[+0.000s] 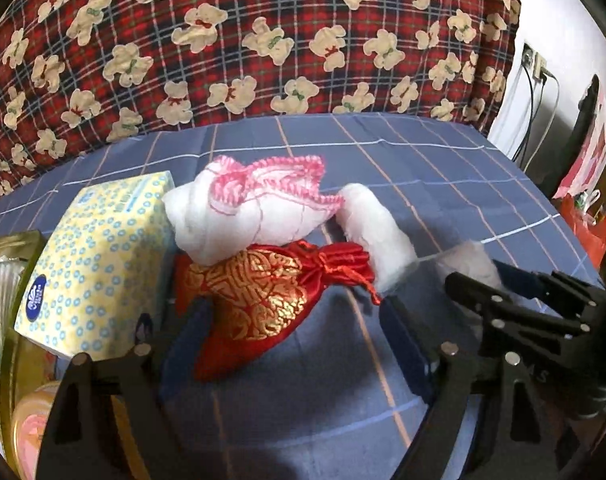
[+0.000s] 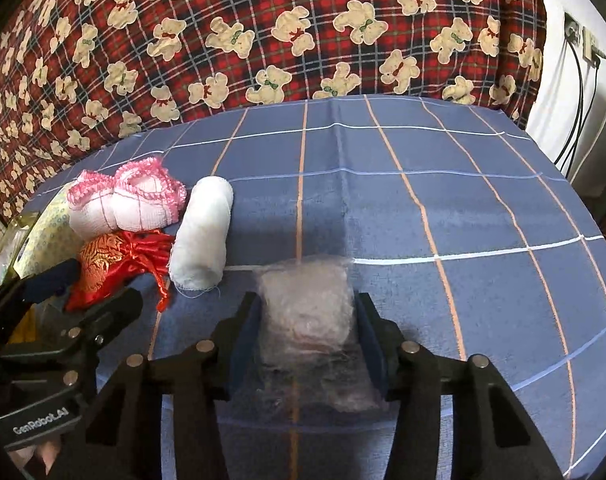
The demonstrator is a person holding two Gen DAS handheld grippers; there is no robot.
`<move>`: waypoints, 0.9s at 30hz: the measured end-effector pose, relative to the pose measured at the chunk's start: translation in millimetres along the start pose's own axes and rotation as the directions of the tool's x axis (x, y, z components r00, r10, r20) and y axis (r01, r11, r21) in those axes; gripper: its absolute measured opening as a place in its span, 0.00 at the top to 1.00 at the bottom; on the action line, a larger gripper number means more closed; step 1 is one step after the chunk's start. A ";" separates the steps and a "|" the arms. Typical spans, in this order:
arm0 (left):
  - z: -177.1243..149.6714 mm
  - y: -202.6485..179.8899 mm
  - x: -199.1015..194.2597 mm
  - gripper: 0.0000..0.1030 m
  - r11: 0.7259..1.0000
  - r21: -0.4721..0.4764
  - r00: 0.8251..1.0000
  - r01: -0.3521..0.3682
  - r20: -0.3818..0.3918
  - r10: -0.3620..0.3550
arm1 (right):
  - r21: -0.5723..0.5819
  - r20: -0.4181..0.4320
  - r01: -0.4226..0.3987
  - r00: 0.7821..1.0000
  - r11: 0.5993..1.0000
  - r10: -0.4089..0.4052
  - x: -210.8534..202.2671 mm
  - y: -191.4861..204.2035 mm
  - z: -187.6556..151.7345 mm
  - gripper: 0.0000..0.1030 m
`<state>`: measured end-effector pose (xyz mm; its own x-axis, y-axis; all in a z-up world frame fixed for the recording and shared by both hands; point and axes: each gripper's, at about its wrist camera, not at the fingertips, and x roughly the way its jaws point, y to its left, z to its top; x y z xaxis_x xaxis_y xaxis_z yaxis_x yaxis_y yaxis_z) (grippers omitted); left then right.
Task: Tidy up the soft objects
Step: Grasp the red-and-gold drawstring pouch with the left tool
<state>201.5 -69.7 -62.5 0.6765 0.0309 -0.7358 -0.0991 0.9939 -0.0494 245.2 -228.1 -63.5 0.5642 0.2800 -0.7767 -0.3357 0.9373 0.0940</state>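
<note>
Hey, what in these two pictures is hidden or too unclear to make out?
- Gold tin, left wrist view: cut by the left edge; contents unclear.
- Clear plastic packet, right wrist view: contents blurred behind the film.
- Tissue box, right wrist view: mostly hidden behind the pink-edged cloth.

Both views are evenly and fairly brightly lit by soft indoor light with warm, saturated colour. Strong fisheye distortion bends the grid lines of the blue checked cloth [image 2: 383, 200] into curves and leaves black vignetted corners. The red plaid fabric with cream bear prints [image 1: 223, 40] looks slightly soft and smeared toward the upper edges. A broad, soft-edged shadow darkens the cloth below the left wrist view's centre; another lies ahead of the translucent crinkled plastic packet [image 2: 307, 320], which shows dull, hazy reflections. The gold thread on the red satin drawstring pouch [image 1: 255, 300] glints. The white wall [image 1: 563, 80] at the right is nearly overexposed.
</note>
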 end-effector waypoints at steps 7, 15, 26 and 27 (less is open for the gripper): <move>-0.8 4.5 10.5 0.50 0.999 -0.039 0.999 -0.023 -0.029 0.022 | -0.001 0.000 0.001 1.000 1.000 -0.001 -0.3 0.9 -0.2 0.51; -6.2 10.2 -2.3 0.90 0.995 -0.078 0.998 0.059 0.025 -0.057 | -0.002 0.005 0.000 1.000 1.000 0.000 -1.7 2.0 0.0 0.51; -11.3 11.3 -27.9 0.90 0.993 -0.062 0.988 0.098 0.127 -0.090 | -0.001 0.080 -0.039 0.996 0.999 0.039 -16.1 2.6 -1.1 0.52; -11.6 11.2 -30.8 0.90 0.994 -0.059 0.986 0.097 0.142 -0.088 | 0.000 0.088 -0.038 0.995 0.999 0.038 -17.5 2.6 -1.2 0.52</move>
<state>171.1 -60.7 -48.3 0.7791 -0.0419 -0.6255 -0.0757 0.9842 -0.1602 233.5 -230.8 -50.4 0.6151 0.3322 -0.7150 -0.3570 0.9260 0.1232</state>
